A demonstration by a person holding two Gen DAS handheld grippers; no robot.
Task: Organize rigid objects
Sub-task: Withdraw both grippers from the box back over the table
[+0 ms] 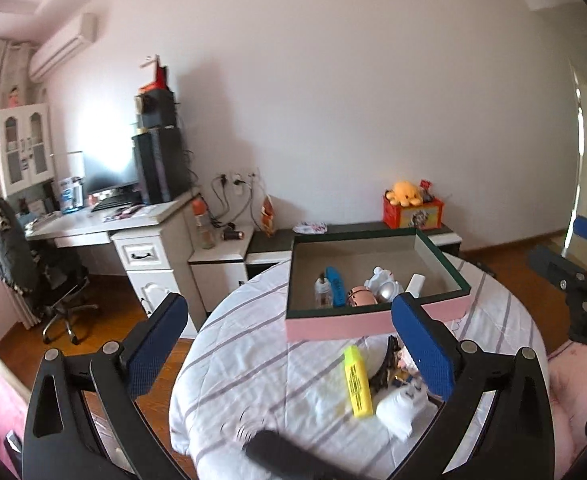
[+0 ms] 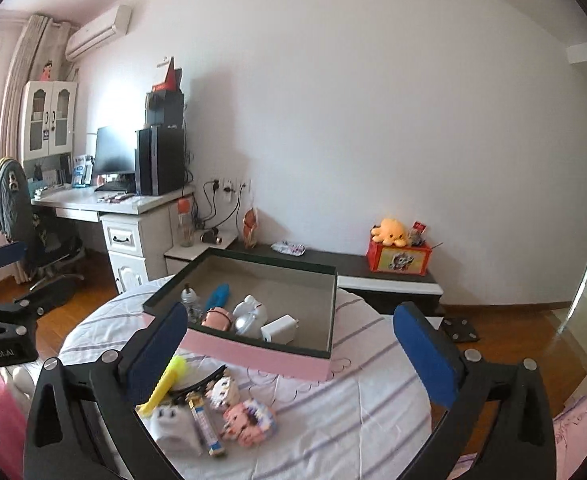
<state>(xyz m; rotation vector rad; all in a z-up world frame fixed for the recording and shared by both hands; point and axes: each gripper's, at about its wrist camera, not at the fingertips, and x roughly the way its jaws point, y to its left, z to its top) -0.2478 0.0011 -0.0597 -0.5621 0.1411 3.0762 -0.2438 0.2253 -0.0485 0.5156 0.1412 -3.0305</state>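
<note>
The pink box point(image 1: 373, 322) sits on the round table, already holding several items; the left gripper point(image 1: 289, 344) hangs wide and empty above the yellow highlighter point(image 1: 358, 382). From the right wrist, the right gripper point(image 2: 293, 350) is equally wide and empty over the loose pile; best to pick one piece, squarely across its narrow side.

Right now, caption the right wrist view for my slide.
Open right gripper above a round table, pink box partly filled, yellow highlighter outside.

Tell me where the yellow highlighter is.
The highlighter lies on the striped table, outside the pink box, just before its near wall, left of the black hair clip in the left wrist view.
</note>
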